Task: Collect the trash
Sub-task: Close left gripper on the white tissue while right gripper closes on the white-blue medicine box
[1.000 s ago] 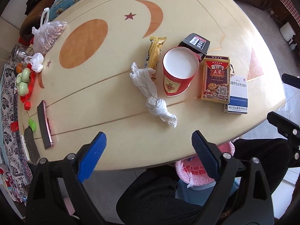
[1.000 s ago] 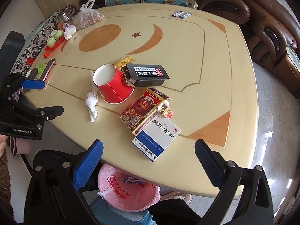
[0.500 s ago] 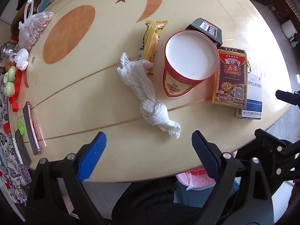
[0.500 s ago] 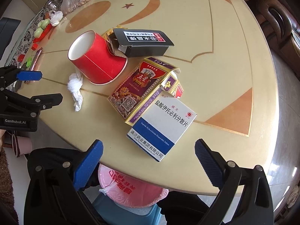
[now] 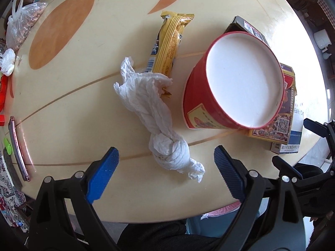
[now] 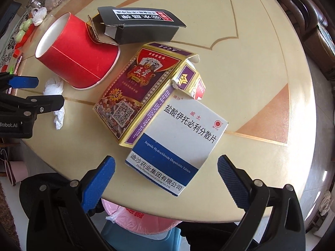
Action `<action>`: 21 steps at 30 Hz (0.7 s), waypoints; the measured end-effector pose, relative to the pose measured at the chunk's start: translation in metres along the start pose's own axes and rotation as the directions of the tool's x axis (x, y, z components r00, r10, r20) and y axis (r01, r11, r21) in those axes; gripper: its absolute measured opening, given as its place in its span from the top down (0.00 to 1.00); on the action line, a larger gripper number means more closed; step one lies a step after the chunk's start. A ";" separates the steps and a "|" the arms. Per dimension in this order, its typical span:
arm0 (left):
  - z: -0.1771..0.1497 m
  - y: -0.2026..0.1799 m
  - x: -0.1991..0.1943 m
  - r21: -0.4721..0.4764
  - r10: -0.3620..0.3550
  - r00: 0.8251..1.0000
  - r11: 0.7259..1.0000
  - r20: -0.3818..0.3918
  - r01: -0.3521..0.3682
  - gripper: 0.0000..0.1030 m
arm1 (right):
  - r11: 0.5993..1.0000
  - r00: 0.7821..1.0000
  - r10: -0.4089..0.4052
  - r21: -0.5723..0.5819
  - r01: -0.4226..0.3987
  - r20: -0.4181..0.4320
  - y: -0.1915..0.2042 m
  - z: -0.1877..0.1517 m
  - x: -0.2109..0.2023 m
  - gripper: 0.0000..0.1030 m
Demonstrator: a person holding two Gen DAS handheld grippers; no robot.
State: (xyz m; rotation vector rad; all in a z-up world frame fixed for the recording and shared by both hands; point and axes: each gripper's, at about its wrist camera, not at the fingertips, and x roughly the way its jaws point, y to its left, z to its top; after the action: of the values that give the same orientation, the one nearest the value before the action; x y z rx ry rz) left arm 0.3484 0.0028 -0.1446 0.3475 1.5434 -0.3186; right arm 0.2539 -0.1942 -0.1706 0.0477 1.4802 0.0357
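A twisted white tissue (image 5: 156, 118) lies on the cream table (image 5: 83, 104), its knotted end between the open jaws of my left gripper (image 5: 166, 163). Beside it are a yellow snack wrapper (image 5: 169, 39) and a red paper cup (image 5: 232, 83). My right gripper (image 6: 166, 171) is open, just short of a white and blue medicine box (image 6: 178, 144). That box leans on a torn red and gold box (image 6: 144, 87), with a black box (image 6: 142, 26) and the cup (image 6: 79, 52) behind. My left gripper also shows in the right wrist view (image 6: 31, 92), at the left edge.
A pink-lined bin (image 6: 144, 215) stands under the table's near edge. A phone (image 5: 17, 148), a plastic bag of nuts (image 5: 22, 29), a small white wad (image 5: 8, 61) and red and green bits (image 6: 23, 33) sit along the left side. A brown sofa (image 6: 314, 21) stands at the right.
Both grippers have moved in toward the table: the left one down over the tissue, the right one close to the medicine box. Both have stayed open.
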 end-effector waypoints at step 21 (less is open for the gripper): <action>-0.011 0.030 0.008 -0.054 -0.010 1.000 0.999 -0.012 0.010 0.51 | 0.998 0.998 -0.047 -0.032 0.048 0.037 0.001 0.006 0.007 0.26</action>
State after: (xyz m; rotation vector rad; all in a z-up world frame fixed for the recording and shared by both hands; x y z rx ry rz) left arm 0.3508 0.0344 -0.1516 0.3005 1.5634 -0.2828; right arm 0.2601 -0.1926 -0.1766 -0.0135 1.4437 0.0211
